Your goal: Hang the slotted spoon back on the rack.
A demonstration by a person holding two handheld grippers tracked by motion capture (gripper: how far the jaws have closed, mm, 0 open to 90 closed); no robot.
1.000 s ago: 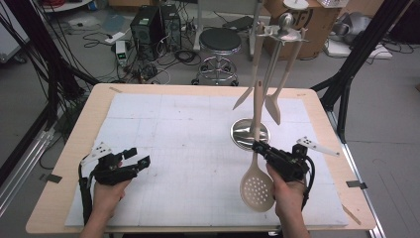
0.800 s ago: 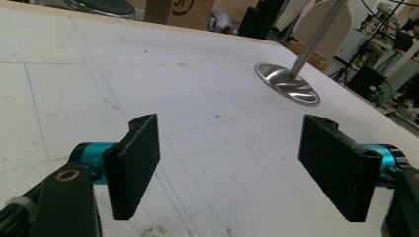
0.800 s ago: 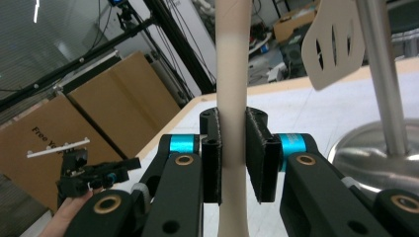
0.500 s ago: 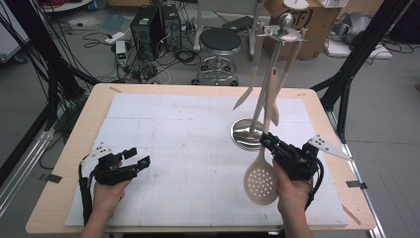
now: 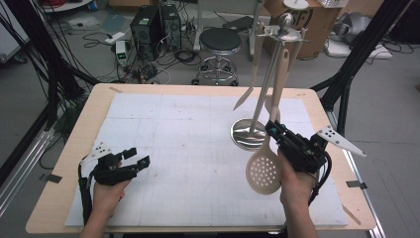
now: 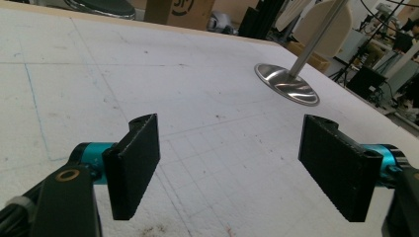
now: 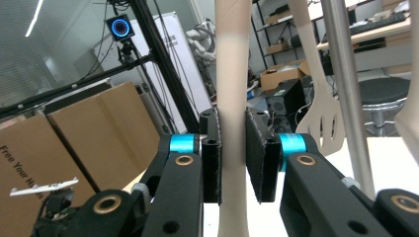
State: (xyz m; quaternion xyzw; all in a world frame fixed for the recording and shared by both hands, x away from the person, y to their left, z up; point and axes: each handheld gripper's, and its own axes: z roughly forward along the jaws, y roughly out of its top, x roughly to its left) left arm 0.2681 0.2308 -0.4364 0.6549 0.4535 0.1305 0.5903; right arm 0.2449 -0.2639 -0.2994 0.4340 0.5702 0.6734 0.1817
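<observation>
A beige perforated spoon point(image 5: 264, 171) hangs tilted above the white mat, bowl low, handle point(image 5: 279, 84) reaching up toward the top of the steel utensil rack point(image 5: 287, 22). My right gripper point(image 5: 274, 130) is shut on that handle just above the bowl. In the right gripper view both pads press the beige handle point(image 7: 232, 98), with the rack's pole point(image 7: 346, 89) and a hanging slotted turner point(image 7: 321, 118) close behind. My left gripper point(image 5: 136, 158) rests low at the mat's front left, jaws wide apart. Between its pads point(image 6: 133, 163) there is only mat.
The rack's round steel base point(image 5: 247, 135) stands on the white mat point(image 5: 188, 129) right of centre, also seen as a disc point(image 6: 286, 85) in the left gripper view. Another beige utensil point(image 5: 252, 74) hangs from the rack. A stool point(image 5: 219, 42) and black stand legs point(image 5: 346, 74) lie beyond the table.
My right hand has risen with the perforated spoon, bringing its handle steeper and nearer the rack's top. The left gripper has stayed where it was.
</observation>
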